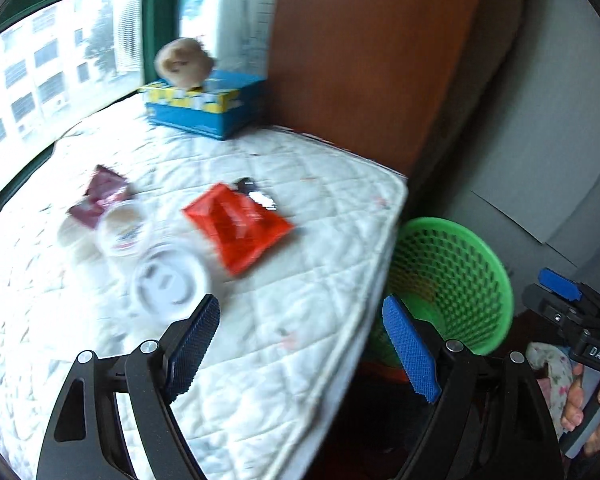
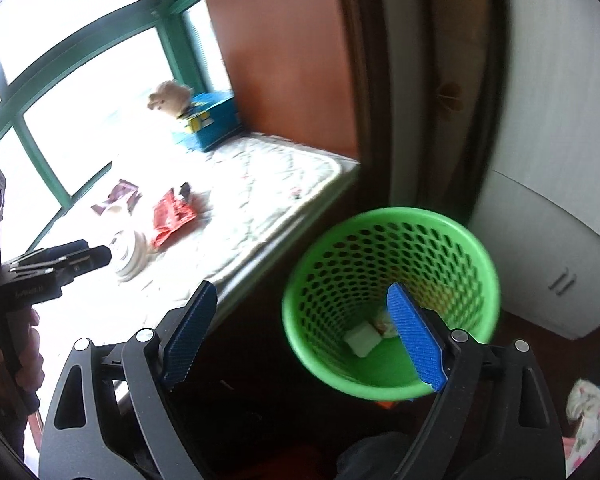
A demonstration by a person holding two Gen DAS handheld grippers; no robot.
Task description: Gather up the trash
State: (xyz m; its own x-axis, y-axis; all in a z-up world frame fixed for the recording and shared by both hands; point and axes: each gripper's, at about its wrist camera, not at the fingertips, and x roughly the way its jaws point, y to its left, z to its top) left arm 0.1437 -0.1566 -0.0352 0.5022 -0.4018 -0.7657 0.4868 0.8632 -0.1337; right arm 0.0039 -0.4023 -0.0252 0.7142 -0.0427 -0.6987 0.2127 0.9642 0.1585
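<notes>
Biggest thing in play is the white quilted mattress pad [image 1: 284, 184] on the window ledge, and down off its right edge stands the green perforated plastic waste basket [image 2: 388, 264], with a small white block [image 2: 362, 340] and a crumpled scrap already at the bottom. Far back sits a blue and yellow cardboard box [image 1: 210, 110] with a tan plush toy [image 1: 184, 60] on top, not rubbish by the look of it.

The litter lies mid-pad: a red foil snack pouch [image 1: 238, 226], a white round plastic lid [image 1: 170, 280] near it, a clear plastic cup [image 1: 124, 228] to the left, a maroon wrapper [image 1: 100, 196] behind that, a small black sachet [image 1: 256, 192] at the far end of the pouch.

Left gripper [image 1: 304, 344] is spread wide, nothing between the pads, above the near edge of the pad. Right gripper [image 2: 304, 336] is wide and empty too, over the basket rim.

The pouch looks light, crinkly, slippery; pinch a flat corner, I'd say. The lid is stiff and thin, so take its rim.
</notes>
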